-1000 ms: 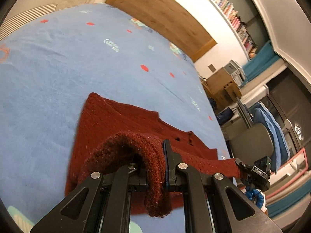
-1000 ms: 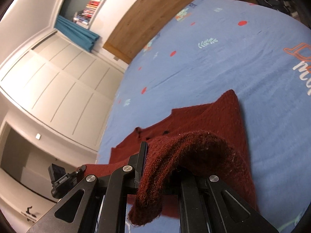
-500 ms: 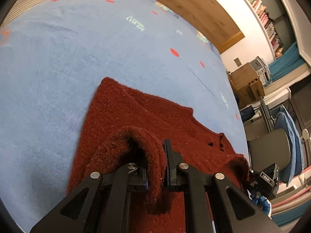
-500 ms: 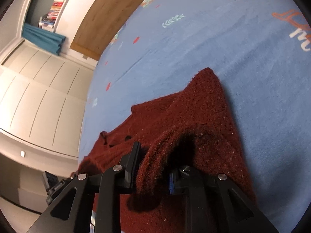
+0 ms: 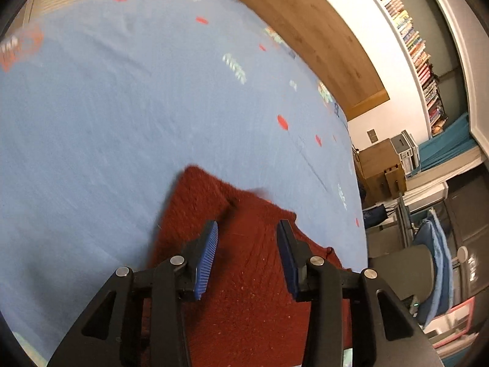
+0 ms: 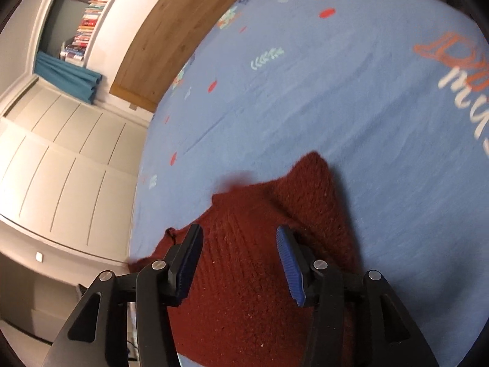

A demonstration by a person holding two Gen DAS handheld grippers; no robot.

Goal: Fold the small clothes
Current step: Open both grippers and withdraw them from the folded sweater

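Observation:
A dark red knitted sweater (image 5: 244, 263) lies folded on a blue bedsheet (image 5: 122, 107). My left gripper (image 5: 247, 229) is open and empty, its blue-padded fingers hovering just above the sweater. In the right wrist view the same sweater (image 6: 244, 275) lies under my right gripper (image 6: 238, 235), which is also open and empty, with the fabric between and below its fingers. The sweater's near edge is hidden behind both grippers.
The blue sheet (image 6: 336, 107) has red dots and printed lettering (image 6: 458, 70). A wooden headboard (image 5: 321, 36) stands beyond the bed. A chair draped with blue cloth (image 5: 434, 263) and boxes (image 5: 382, 165) stand at the right. White cupboard doors (image 6: 61, 153) are at the left.
Both grippers held a fold of the sweater, lowered it onto the rest, then opened and let go. The fold now lies flat.

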